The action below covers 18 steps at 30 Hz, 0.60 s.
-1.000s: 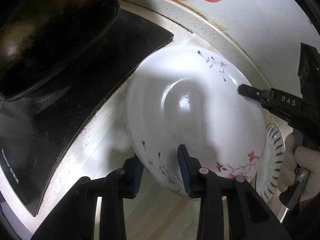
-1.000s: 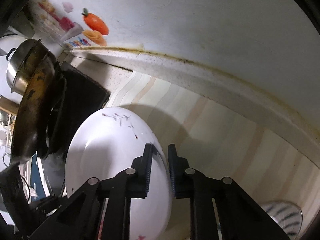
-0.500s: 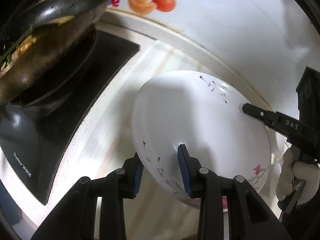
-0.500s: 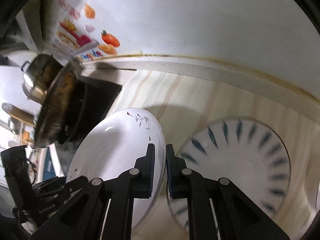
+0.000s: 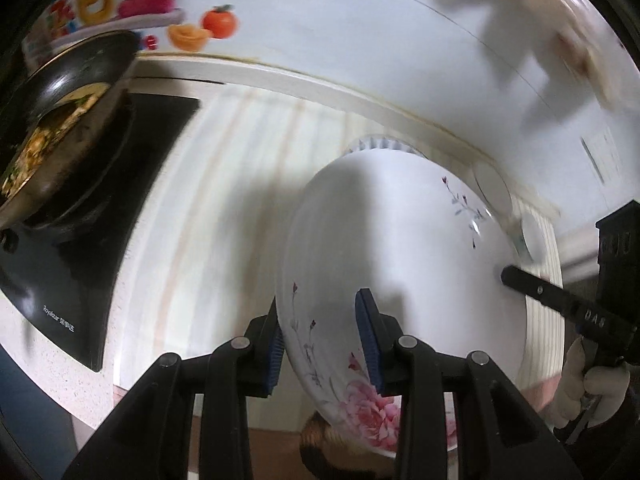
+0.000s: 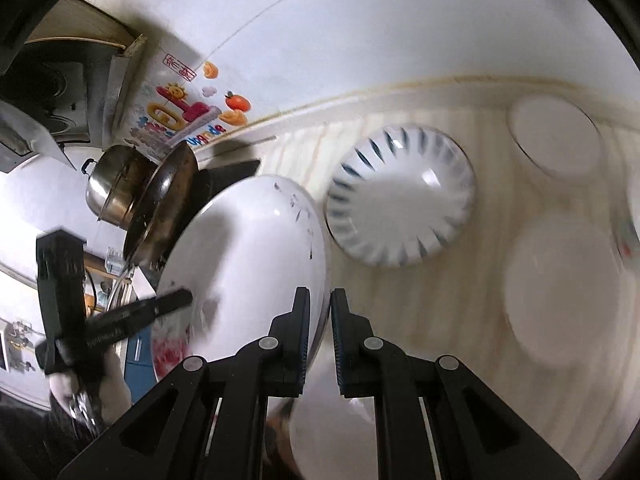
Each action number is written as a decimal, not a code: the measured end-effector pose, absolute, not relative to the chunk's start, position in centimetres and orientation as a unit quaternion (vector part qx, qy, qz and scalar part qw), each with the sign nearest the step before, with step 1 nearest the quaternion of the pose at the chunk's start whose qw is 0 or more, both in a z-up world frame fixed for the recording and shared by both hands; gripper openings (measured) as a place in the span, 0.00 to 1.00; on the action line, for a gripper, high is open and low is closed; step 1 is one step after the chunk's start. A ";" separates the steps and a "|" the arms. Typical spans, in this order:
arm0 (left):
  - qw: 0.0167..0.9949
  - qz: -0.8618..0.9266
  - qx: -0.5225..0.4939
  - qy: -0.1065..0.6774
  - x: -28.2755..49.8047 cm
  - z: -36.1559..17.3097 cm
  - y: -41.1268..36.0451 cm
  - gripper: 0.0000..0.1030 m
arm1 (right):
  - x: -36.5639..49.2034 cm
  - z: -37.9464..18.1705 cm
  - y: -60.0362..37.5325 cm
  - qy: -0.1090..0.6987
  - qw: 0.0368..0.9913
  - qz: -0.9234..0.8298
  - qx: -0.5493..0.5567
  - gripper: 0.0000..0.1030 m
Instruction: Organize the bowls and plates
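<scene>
**Both grippers on the one flowery plate**

The big white oval plate with pink flower and thin twig prints is up in the air over the pale striped counter, tilted so its eating side faces the left camera. Its long axis runs from the pink flower end, low and near the person, up to the twig end toward the white back wall.

The left gripper has its blue-padded jaws a fair way apart around the plate's near rim, one pad behind the edge and one on the face, so it looks like a loose hold; can't tell if it's really pinching. The right gripper is clamped on the opposite rim, jaws nearly together with the thin edge between them.

Just past the plate's far end, a white bowl with blue dash marks round the rim sits on the counter. Further right are plain white plates, blurry. Off to the left there's a black cooktop with a dark frying pan holding food, and a steel pot behind it.
</scene>
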<state>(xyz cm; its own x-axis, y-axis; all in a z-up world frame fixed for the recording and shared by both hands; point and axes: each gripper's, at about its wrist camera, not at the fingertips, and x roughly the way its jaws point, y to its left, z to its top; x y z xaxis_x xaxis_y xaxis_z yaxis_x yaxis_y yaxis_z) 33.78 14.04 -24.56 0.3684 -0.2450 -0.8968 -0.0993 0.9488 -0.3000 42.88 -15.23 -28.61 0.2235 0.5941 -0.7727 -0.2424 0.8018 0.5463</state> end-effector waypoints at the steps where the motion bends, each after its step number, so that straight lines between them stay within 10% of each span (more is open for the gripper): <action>1: 0.811 -0.054 -0.142 0.565 33.5 -24.8 13.2 0.30 | 41.9 -28.9 -15.9 0.564 0.764 0.269 0.160 0.12; 18: 0.732 -0.118 -0.044 0.669 30.5 -32.3 3.7 0.30 | 32.0 -37.0 -24.9 0.619 0.736 0.185 0.202 0.12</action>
